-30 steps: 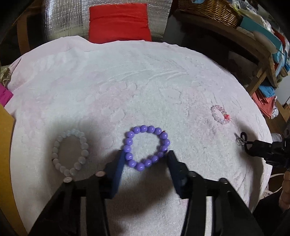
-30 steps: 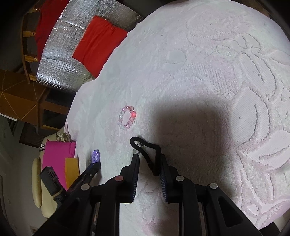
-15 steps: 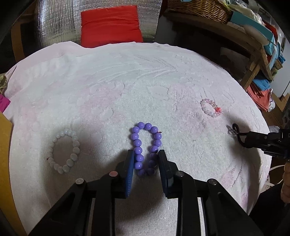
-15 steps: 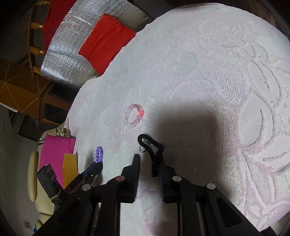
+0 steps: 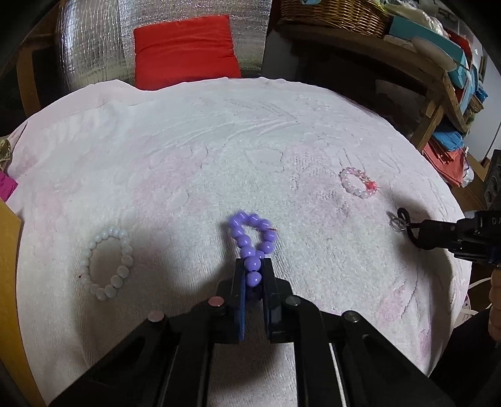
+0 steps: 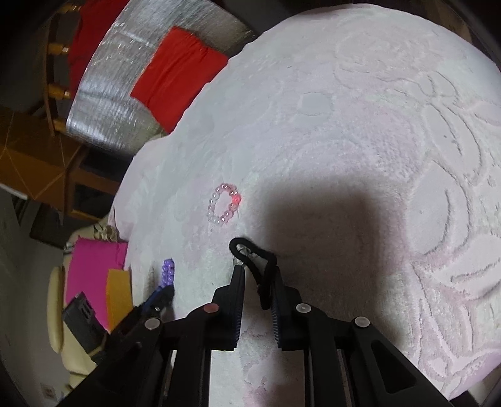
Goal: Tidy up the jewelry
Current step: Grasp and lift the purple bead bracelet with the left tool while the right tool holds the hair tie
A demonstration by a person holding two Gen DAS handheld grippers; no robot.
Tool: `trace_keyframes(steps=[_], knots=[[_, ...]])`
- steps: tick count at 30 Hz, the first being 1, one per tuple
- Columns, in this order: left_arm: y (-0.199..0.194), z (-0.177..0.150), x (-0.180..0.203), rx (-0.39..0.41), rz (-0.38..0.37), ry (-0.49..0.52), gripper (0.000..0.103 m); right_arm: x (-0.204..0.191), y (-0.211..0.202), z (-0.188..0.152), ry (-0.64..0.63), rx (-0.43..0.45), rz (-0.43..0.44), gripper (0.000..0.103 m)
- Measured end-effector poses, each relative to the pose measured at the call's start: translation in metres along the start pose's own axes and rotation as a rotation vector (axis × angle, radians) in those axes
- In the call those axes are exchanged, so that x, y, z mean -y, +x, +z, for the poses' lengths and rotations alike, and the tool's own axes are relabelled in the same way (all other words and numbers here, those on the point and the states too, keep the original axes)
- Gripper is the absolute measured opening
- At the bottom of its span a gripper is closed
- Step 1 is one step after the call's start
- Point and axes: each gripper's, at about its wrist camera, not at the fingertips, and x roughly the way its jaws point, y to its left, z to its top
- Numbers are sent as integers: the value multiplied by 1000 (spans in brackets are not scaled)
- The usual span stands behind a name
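My left gripper [image 5: 253,266] is shut on a purple bead bracelet [image 5: 250,241], squeezed into a narrow loop that sticks out ahead of the fingers. A white bead bracelet [image 5: 108,261] lies on the towel to its left. A small pink bead bracelet with a red bead [image 5: 358,182] lies to the far right; it also shows in the right wrist view [image 6: 224,205]. My right gripper [image 6: 255,275] is shut on a black cord with a small clear charm [image 6: 255,260]. The left gripper with the purple bracelet [image 6: 167,271] shows at the left of the right wrist view.
A pale pink embossed towel [image 5: 219,141] covers the round table. A red cushion [image 5: 184,51] on silver foil stands behind it. Wooden shelves with a wicker basket [image 5: 335,12] are at the back right. Pink and orange items [image 6: 97,275] lie off the table's left edge.
My left gripper has closed from wide open around the purple bracelet to shut on it, squeezing the ring into a narrow loop. The right gripper has kept hold of the black cord.
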Motion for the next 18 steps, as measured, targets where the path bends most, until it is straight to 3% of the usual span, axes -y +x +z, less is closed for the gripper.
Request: trace_keyframes(steps=[3, 18], knots=[[-5, -2, 1, 2, -2, -2, 9, -6, -1, -1, -28, 13, 12, 8], [-68, -33, -3, 84, 39, -50, 9, -59, 2, -23, -144, 32, 180, 7]])
